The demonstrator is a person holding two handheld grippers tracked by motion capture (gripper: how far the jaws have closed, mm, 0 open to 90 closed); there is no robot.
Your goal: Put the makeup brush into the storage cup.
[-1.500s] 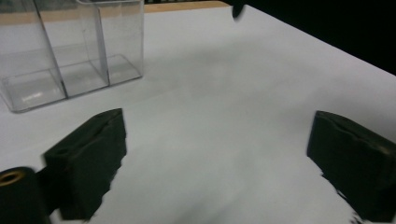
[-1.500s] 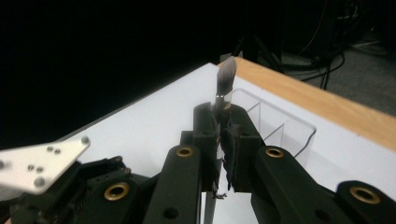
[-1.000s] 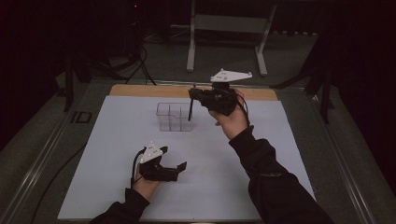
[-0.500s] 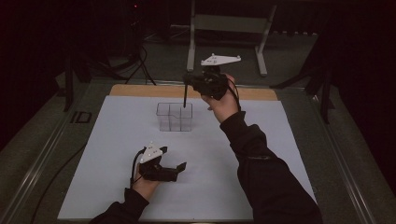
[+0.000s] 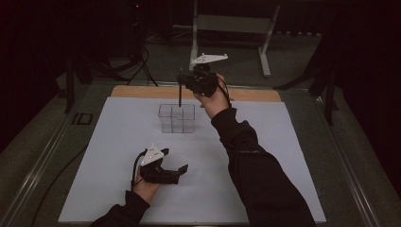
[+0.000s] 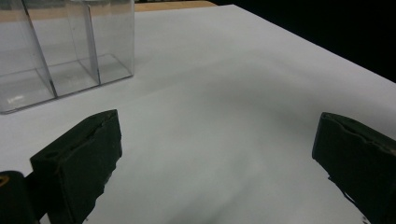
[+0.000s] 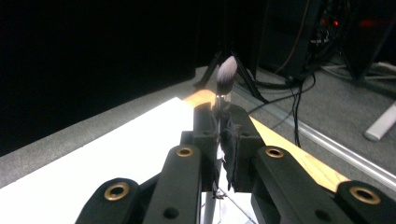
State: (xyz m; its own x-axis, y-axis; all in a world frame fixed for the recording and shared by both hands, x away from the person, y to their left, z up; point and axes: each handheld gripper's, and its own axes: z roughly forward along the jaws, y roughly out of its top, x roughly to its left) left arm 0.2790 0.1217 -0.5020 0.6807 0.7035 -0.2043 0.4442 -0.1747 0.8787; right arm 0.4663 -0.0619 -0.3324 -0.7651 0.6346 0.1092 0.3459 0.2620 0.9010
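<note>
The room is dark, the walls lost in black; light falls mainly on the table (image 5: 56,156), which is grey-green with a raised metal rail along each side; a white sheet (image 5: 118,142) covers most of its top; a strip of bare wood (image 5: 142,91) shows along the sheet's far edge; a small dark rectangular fitting (image 5: 84,118) sits on the table just left of the sheet; beyond the table the floor (image 5: 236,61) is grey; a light metal stand (image 5: 227,28) rests on it with two angled legs; black cables (image 5: 137,66) trail across the floor at far left; a small red light (image 5: 137,5) glows at the far wall.
</note>
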